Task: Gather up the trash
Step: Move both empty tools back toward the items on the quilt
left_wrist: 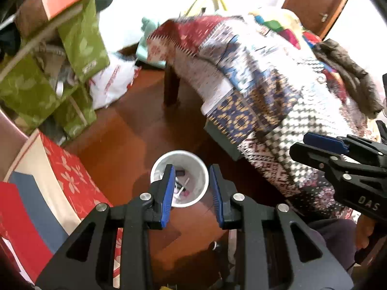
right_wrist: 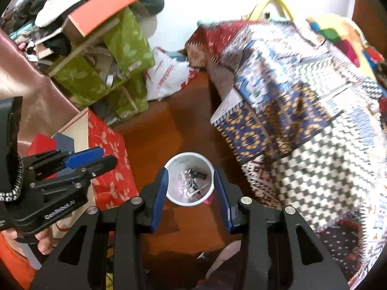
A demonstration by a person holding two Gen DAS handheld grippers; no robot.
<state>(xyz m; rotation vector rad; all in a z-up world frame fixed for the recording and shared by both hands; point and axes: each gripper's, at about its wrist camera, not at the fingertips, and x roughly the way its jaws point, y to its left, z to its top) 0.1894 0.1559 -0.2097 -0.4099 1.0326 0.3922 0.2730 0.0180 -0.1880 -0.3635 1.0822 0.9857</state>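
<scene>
White bin (left_wrist: 179, 179) on wood floor (left_wrist: 135, 130), scraps inside. Left gripper (left_wrist: 192, 193) and right gripper (right_wrist: 190, 194): both spread, empty, above bin

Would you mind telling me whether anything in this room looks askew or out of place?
Yes: the green leaf-print boxes at upper left lean in a tilted, jumbled pile, with an orange box perched at an angle on top. The white bin on the floor stands upright, with the trash inside it.

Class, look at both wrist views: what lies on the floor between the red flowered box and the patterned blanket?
A white cup holding scraps of trash stands on bare wooden floor between red flowered box and patterned blanket; both views show it.
</scene>
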